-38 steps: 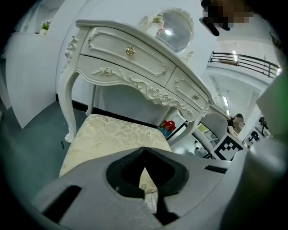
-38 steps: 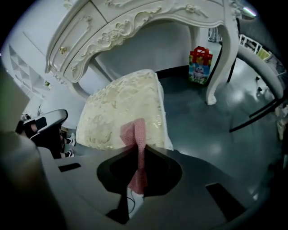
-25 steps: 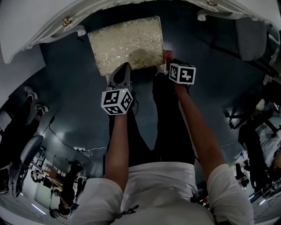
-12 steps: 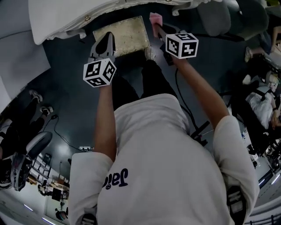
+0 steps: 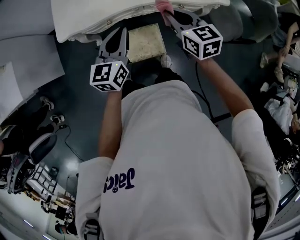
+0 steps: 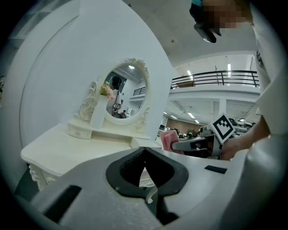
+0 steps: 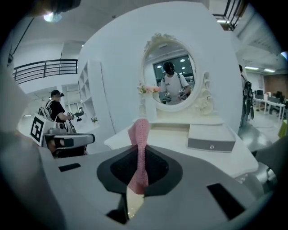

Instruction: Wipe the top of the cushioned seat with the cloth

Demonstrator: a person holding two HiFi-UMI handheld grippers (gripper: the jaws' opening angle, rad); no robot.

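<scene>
Head view first: I'm looking down over the person's white shirt point(image 5: 187, 164). The cushioned seat point(image 5: 146, 42) sits on the dark floor point(image 5: 79, 79), tucked just under the front edge of the white counter point(image 5: 93, 16). It shows between the two grippers, with nothing resting on it. The left gripper point(image 5: 119, 37) points toward the counter edge, just left of the seat. The right gripper point(image 5: 168, 16) is up at the counter edge on the other side, and the pink cloth point(image 5: 162, 5) pokes out past its tips, well clear of the seat.

Over to the left gripper view: the fingers are pressed together with nothing between them. They look out across the counter top at an oval mirror point(image 6: 122, 96) in a carved frame. The right gripper comes in from the right with the cloth bunched at its end.

Right gripper view: the fingers are clamped on the cloth, a narrow pink strip standing up from between them. The mirror sits straight ahead, and a small drawer box point(image 7: 211, 137) rests on the counter below it. The left gripper shows at the left edge.
</scene>
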